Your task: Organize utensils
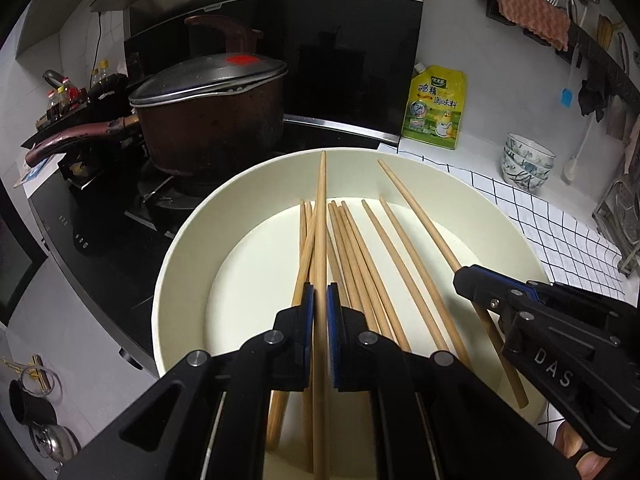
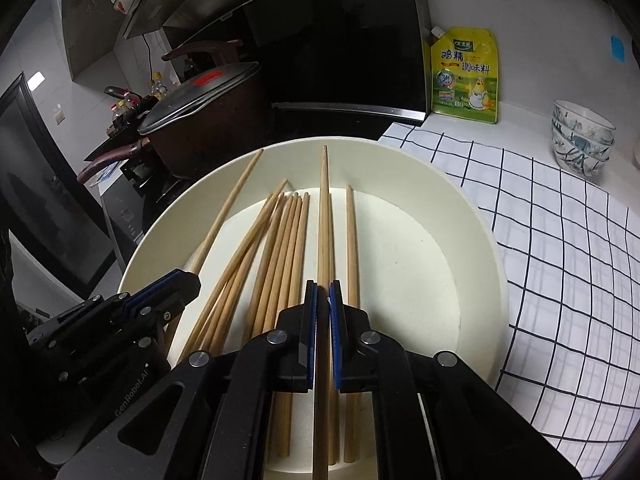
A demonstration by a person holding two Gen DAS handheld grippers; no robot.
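**Chopsticks: one clamped in each gripper, both over the bowl**

Chopsticks (image 1: 360, 264) lie loose in a wide cream bowl (image 1: 188, 248) at lower centre of both wrist views, roughly parallel, long axes running from the bottom edge of the frame up toward the far rim, tips away from the cameras.

Left gripper (image 1: 320, 292): jaws closed down to a stick's width on a single chopstick (image 1: 321, 208). The stick runs straight along the finger line; its tip reaches the bowl's far rim at upper centre, its butt passes back under the gripper.

Right gripper (image 2: 323, 292): same condition, jaws pinched on a second chopstick (image 2: 323, 208), again in line with the fingers, tip up-frame over the bowl.

Relation: in the left view the right gripper sits at lower right, its stick slanting up-left; in the right view the left gripper sits at lower left, its stick slanting up-right. The two held sticks are near each other but apart, angled toward one another at the tips. Neither hand is clearly nearer the pile; both hang above it.

Judgement: pairing or transfer of the held sticks looks likely next. Risk of a thin stick swivelling in the pads.

Surroundings: lidded brown pot (image 1: 208, 120) on the stove at upper left; yellow seasoning pouch (image 2: 466, 76) and stacked patterned bowls (image 2: 582, 136) at upper right; grid-pattern cloth (image 2: 560, 240) at right.
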